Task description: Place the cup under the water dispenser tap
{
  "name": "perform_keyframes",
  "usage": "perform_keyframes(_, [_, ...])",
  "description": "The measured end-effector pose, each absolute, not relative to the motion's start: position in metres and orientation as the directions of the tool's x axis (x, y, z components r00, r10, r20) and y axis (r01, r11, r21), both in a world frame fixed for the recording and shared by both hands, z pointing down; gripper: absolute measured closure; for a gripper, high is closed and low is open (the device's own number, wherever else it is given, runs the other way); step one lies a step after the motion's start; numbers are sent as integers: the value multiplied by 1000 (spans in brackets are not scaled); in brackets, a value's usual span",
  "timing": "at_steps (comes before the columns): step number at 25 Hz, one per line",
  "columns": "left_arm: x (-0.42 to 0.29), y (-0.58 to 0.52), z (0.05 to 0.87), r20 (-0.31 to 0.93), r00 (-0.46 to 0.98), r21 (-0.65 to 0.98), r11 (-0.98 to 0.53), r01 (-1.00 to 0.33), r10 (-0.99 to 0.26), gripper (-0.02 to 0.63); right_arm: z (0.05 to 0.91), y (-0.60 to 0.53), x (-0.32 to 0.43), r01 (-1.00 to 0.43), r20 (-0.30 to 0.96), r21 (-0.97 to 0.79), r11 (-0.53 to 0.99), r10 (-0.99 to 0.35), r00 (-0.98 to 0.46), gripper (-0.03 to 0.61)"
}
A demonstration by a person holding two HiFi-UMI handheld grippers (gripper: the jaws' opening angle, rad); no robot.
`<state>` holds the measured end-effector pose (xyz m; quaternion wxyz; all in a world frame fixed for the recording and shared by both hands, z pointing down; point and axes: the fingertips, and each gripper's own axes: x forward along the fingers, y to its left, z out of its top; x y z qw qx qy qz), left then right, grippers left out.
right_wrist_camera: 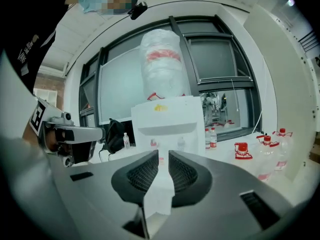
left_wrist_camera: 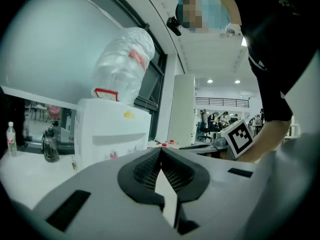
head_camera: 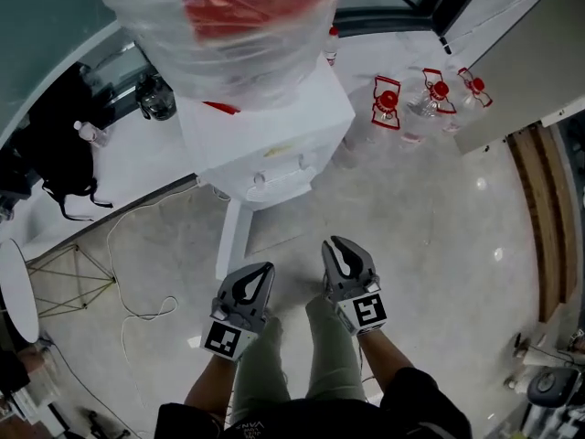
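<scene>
The white water dispenser (head_camera: pixel 274 144) stands ahead of me, topped by a large bottle wrapped in clear plastic (head_camera: pixel 228 26). Two taps (head_camera: pixel 260 179) sit on its front. Both gripper views also face the dispenser (left_wrist_camera: pixel 107 129) (right_wrist_camera: pixel 167 119) from a short way off. My left gripper (head_camera: pixel 265 269) and right gripper (head_camera: pixel 336 245) hang side by side low over the floor, in front of the person's legs. Each is shut with nothing between its jaws, as the left gripper (left_wrist_camera: pixel 160 150) and right gripper (right_wrist_camera: pixel 163 155) views also show. No cup shows in any view.
Several clear bottles with red caps (head_camera: pixel 430 94) stand on the floor right of the dispenser. A black bag (head_camera: pixel 64 144) and a small bottle (head_camera: pixel 91 133) rest on the white ledge at left. A white cable (head_camera: pixel 137 273) trails over the floor. A round white table (head_camera: pixel 14 286) is at far left.
</scene>
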<state>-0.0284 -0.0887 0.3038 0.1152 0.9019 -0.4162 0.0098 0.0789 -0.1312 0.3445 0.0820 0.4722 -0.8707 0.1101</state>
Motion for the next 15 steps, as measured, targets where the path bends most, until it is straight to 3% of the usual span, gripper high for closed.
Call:
perform_keyframes(5, [-15,-109,401,86,623,193,-600,-776,-778,595,451,-156,92,-826,269,-89,557,-785,-559,531])
perform_keyframes(15, [-2,-147,599,68,607,141,-595,-791,-792,594,648,-207,84,-759,156,-48,649,-746,-648,531])
